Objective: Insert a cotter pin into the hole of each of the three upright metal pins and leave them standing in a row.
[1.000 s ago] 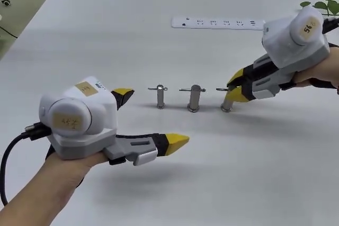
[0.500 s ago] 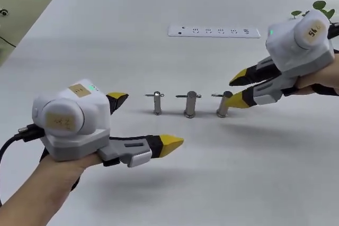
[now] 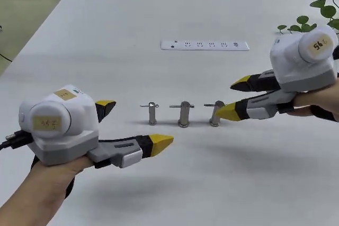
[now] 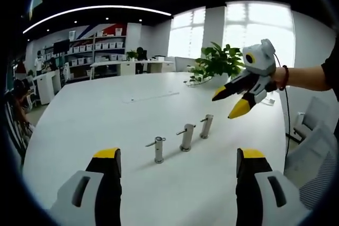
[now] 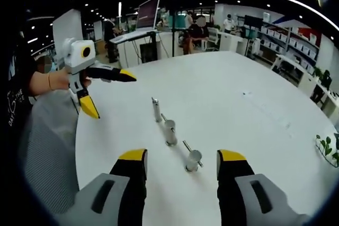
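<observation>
Three metal pins [image 3: 184, 115] stand in a row near the middle of the white table [image 3: 106, 51] in the head view, each with a thin cotter pin [image 3: 176, 106] through its top, poking out to the left. The left gripper [image 3: 135, 121] is held in front of the row and to its left, with its jaws spread wide and nothing between them. The right gripper [image 3: 230, 98] is at the right end of the row, also wide open and empty, and its lower yellow tip appears just beside the rightmost pin [image 3: 215, 115]. A white power strip [image 3: 205, 45] lies well beyond the pins, and a green plant [image 3: 318, 14] is at the far right edge. In the left gripper view, the gripper's own jaws [image 4: 178, 154] rise far apart and hold nothing, and the row of pins [image 4: 186, 137] runs away between them. The right gripper [image 4: 228, 105] hangs in the air past the far end of the row, clear of the pins. In the right gripper view, the own jaws [image 5: 181, 157] are likewise spread and empty. The nearest pin [image 5: 193, 160] stands on the table between them and touches neither. The left gripper [image 5: 111, 95] is open at the upper left, well apart from the row.
</observation>
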`<state>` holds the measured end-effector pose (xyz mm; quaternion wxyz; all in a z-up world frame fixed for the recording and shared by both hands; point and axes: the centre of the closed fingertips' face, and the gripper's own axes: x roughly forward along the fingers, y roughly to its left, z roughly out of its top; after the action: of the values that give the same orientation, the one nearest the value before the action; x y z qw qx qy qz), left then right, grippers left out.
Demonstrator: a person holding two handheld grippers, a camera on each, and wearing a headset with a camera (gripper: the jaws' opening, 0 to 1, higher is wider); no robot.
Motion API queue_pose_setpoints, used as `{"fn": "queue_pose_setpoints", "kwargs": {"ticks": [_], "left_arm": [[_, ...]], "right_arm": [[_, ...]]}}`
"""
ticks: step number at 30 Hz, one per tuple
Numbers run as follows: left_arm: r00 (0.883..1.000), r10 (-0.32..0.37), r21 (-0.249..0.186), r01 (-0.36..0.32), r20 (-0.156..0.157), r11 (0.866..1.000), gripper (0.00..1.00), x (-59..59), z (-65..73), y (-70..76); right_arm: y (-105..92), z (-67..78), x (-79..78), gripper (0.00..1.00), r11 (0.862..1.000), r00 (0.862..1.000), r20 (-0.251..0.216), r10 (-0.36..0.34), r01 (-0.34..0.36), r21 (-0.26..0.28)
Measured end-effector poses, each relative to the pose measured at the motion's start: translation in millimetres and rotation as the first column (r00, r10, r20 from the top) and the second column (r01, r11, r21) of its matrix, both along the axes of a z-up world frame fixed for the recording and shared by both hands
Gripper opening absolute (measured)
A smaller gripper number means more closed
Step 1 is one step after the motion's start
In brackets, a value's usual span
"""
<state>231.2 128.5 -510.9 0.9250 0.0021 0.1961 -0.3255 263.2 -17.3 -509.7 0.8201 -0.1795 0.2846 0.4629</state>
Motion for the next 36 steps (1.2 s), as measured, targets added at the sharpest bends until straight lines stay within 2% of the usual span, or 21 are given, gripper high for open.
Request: {"fn": "queue_pose_setpoints", "kwargs": {"ticks": [3, 4, 7, 8, 11, 14, 16, 17, 20, 24, 28, 32, 36], "left_arm": [[1.000, 0.009, 0.007, -0.009, -0.006, 1.000, 0.89, -0.7, 0.3, 1.7], [1.000, 0.014, 0.016, -0.014, -0.009, 1.000, 0.89, -1.2, -0.1, 2.8], [1.000, 0.026, 0.027, -0.026, -0.013, 0.999, 0.89, -1.9, -0.1, 5.1], [0.999, 0.033, 0.025, -0.032, -0.013, 0.999, 0.89, -1.9, 0.4, 6.1], [0.998, 0.053, 0.017, -0.053, -0.014, 0.998, 0.88, -2.1, 2.1, 8.3], [0.998, 0.061, 0.022, -0.061, -0.012, 0.998, 0.88, -3.8, 2.9, 9.1], [0.998, 0.069, 0.024, -0.069, -0.011, 0.997, 0.88, -4.3, 3.2, 9.5], [0.997, 0.075, 0.023, -0.074, -0.010, 0.997, 0.88, -4.2, 3.2, 9.7], [0.997, 0.082, 0.023, -0.082, -0.011, 0.996, 0.88, -4.5, 2.8, 9.3], [0.996, 0.089, 0.032, -0.089, -0.015, 0.996, 0.88, -7.4, 1.2, 9.2], [0.994, 0.111, 0.029, -0.110, -0.016, 0.993, 0.92, -8.3, 1.3, 13.0], [0.993, 0.122, 0.026, -0.122, -0.006, 0.992, 0.94, -11.1, 3.3, 15.5], [0.992, 0.127, 0.024, -0.127, -0.008, 0.992, 0.98, -12.9, 2.8, 15.9]], "right_arm": [[-1.0, 0.3, -5.8, 0.52, 1.000, 0.999, 0.011, -0.030, 0.030, 0.003], [-1.5, 0.7, -7.9, 0.53, 0.998, 0.998, 0.005, -0.065, 0.065, 0.019], [-4.3, -0.4, -13.6, 0.55, 0.994, 0.994, 0.014, -0.104, 0.103, 0.030], [-5.7, 0.3, -14.0, 0.55, 0.990, 0.990, 0.021, -0.136, 0.135, 0.048], [-8.7, -0.1, -16.0, 0.56, 0.972, 0.976, -0.003, -0.216, 0.216, 0.096], [-9.0, 2.2, -18.9, 0.58, 0.961, 0.968, 0.011, -0.251, 0.248, 0.122], [-8.4, 3.7, -21.3, 0.59, 0.950, 0.960, 0.007, -0.280, 0.277, 0.146], [-7.4, 4.8, -21.8, 0.59, 0.939, 0.953, 0.000, -0.304, 0.299, 0.168], [-6.7, 3.8, -24.6, 0.61, 0.931, 0.946, 0.007, -0.325, 0.319, 0.177], [-5.2, 5.0, -28.2, 0.63, 0.896, 0.923, -0.005, -0.384, 0.374, 0.238], [-7.3, -2.4, -34.5, 0.67, 0.882, 0.912, -0.022, -0.409, 0.401, 0.248], [-7.3, -3.5, -39.5, 0.73, 0.876, 0.910, -0.026, -0.414, 0.406, 0.261], [-7.4, -0.8, -40.8, 0.76, 0.880, 0.910, 0.005, -0.415, 0.400, 0.257]]}}
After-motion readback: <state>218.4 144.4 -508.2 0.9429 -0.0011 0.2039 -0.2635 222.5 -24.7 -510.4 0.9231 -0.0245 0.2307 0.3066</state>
